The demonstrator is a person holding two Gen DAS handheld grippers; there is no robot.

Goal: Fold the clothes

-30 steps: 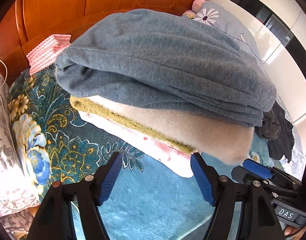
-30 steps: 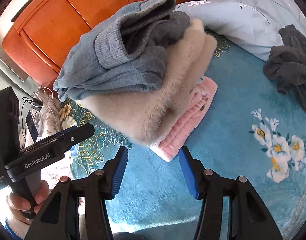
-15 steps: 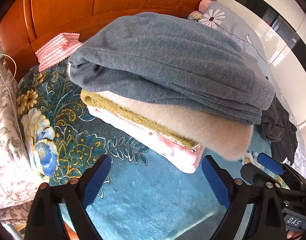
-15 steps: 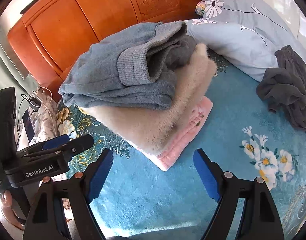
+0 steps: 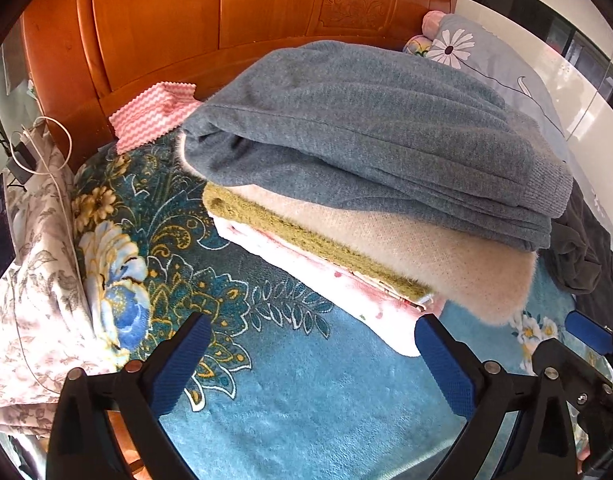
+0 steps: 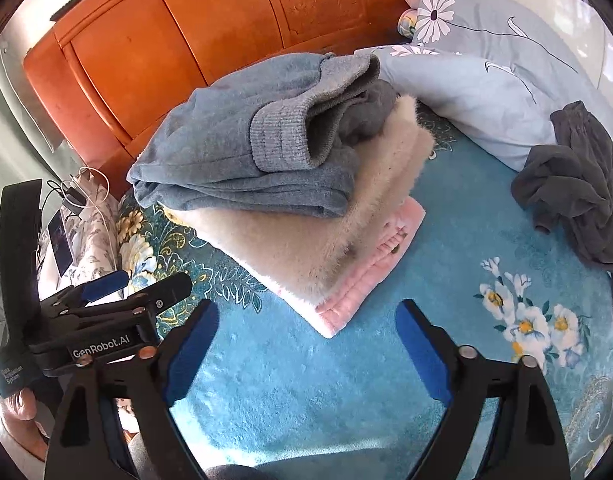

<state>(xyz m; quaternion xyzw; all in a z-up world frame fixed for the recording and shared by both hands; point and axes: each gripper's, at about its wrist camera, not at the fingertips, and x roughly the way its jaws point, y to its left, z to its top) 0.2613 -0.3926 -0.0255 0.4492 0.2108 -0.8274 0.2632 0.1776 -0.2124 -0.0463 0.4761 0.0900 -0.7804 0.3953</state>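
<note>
A folded stack lies on the blue floral blanket [image 5: 306, 400]. On top is a grey-blue sweater [image 5: 366, 128] [image 6: 242, 148], under it a cream fluffy garment [image 5: 446, 264] [image 6: 306, 248], and at the bottom a pink one [image 5: 346, 292] [image 6: 370, 276]. My left gripper [image 5: 312, 326] hovers just short of the stack's near edge; its jaws are opening and nothing is between them. My right gripper [image 6: 306, 310] faces the stack's pink corner, its jaws also opening and empty. A crumpled dark grey garment [image 6: 578, 196] [image 5: 582, 256] lies unfolded to the right.
An orange wooden headboard [image 5: 226, 20] stands behind the stack. A pale blue daisy-print pillow [image 6: 486, 64] lies at the back right. A pink zigzag cloth [image 5: 150, 114] sits by the headboard. At the left edge are a phone and a white charger cable [image 5: 46, 152] on floral fabric.
Both grippers' jaws have spread much wider. Each has drawn back a little from the stack, which now sits farther off in both views. The stack itself has not moved.
</note>
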